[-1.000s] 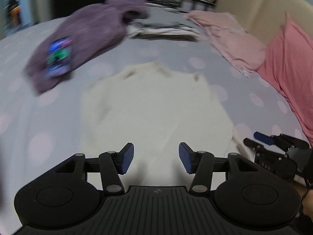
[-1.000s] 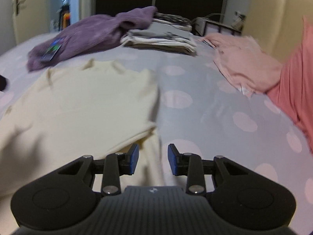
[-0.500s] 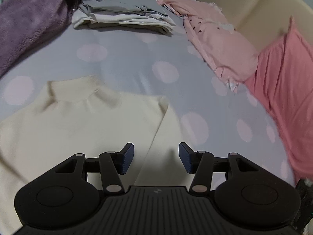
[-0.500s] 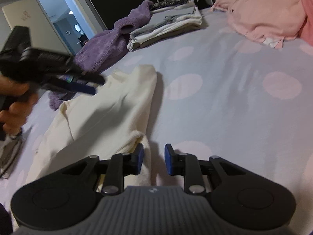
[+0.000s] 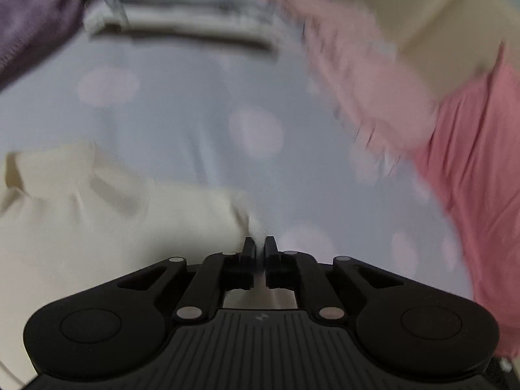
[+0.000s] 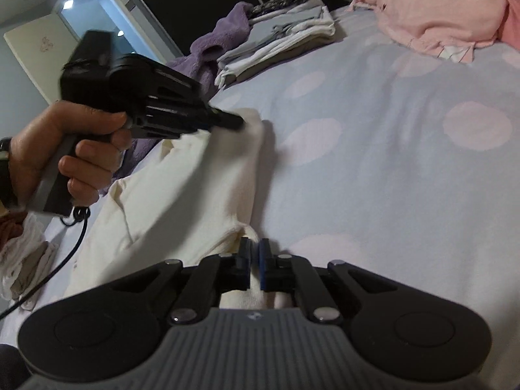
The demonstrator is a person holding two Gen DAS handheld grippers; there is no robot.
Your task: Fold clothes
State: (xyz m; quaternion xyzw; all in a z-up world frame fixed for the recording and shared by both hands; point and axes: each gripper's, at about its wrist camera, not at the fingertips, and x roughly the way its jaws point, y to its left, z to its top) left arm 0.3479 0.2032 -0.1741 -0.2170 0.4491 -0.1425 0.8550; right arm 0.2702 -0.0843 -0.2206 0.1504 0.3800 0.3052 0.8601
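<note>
Left gripper [image 5: 259, 246]: being pinched on soft cream top [image 5: 97, 227] edge.
Right gripper [image 6: 254, 249]: being clamped on the top's knit hem.
Sheet [image 6: 373, 162]: smooth, dotted.

The sweater [image 6: 182, 191] lies on the bed [image 6: 373, 169], toward its left side. Behind it a folded stack [image 6: 279, 42] sits near the far edge, a fleece [image 6: 211, 52] just left of the stack. Piled clothes [image 6: 435, 13] fill the far right corner.

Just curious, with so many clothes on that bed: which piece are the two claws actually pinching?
The cream sweater, spread flat nearest the cameras. Both the left gripper and right gripper pinch its edge; the purple fleece, folded pile and pink garment lie untouched.
</note>
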